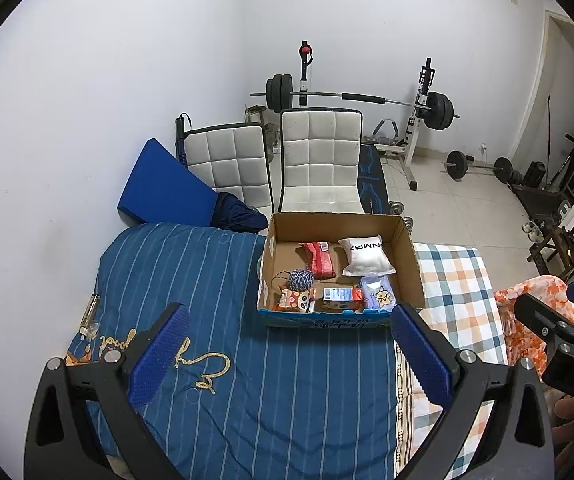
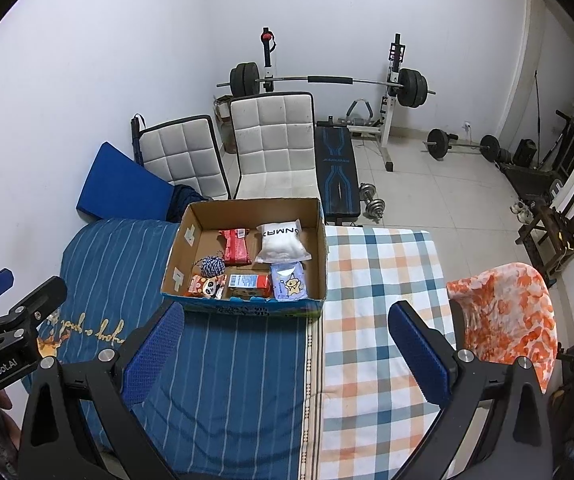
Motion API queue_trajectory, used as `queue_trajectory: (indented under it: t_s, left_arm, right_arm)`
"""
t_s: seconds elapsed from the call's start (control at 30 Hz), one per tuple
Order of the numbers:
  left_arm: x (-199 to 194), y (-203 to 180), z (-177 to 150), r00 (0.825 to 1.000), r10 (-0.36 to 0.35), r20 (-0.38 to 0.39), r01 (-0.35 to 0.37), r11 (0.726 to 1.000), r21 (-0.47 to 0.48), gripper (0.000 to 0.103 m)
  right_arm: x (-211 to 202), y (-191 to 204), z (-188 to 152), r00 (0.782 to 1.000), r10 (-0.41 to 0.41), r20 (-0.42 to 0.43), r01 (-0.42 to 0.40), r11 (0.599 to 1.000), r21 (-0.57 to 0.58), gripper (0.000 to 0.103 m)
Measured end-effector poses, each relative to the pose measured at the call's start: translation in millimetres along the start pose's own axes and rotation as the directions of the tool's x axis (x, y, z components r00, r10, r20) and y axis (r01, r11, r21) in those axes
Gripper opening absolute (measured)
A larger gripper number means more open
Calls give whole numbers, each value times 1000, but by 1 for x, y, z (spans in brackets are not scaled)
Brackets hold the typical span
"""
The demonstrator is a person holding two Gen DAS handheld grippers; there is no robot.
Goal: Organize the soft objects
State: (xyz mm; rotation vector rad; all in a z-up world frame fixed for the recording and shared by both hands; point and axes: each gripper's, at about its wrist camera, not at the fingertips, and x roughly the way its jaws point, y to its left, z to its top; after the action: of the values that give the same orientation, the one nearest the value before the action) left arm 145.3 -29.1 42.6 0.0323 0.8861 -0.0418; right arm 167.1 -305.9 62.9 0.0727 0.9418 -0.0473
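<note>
An open cardboard box [image 1: 409,264] [image 2: 179,256] stands on the bed. Inside lie a white pouch [image 1: 367,256] [image 2: 283,242], a red pack [image 1: 321,258] [image 2: 237,246], a blue-white yarn ball [image 1: 302,279] [image 2: 213,266], a panda snack bag [image 1: 297,301] [image 2: 207,286], an orange-blue pack [image 1: 339,295] [image 2: 249,283] and a lilac bear pack [image 1: 379,294] [image 2: 289,284]. My left gripper [image 1: 287,354] is open and empty over the blue striped quilt [image 1: 215,280], short of the box. My right gripper [image 2: 287,350] is open and empty, also short of the box.
A checked sheet [image 2: 375,304] covers the bed's right half. An orange-white cloth [image 2: 503,312] hangs at the bed's right edge. Two white chairs [image 2: 275,140], a blue cushion [image 2: 123,184] and a weight bench with barbell [image 2: 335,168] stand behind the bed. A small clear object [image 1: 89,316] lies on the quilt.
</note>
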Motion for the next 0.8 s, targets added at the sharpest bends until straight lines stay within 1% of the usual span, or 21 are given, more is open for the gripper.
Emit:
queue_trajectory:
  t_s: [0.8]
  left_arm:
    - [-2,-4,0,1000,-2,-4,2,1000,1,103]
  right_arm:
    - [0,-3,-3,1000,-7,-2,7,1000,11,103]
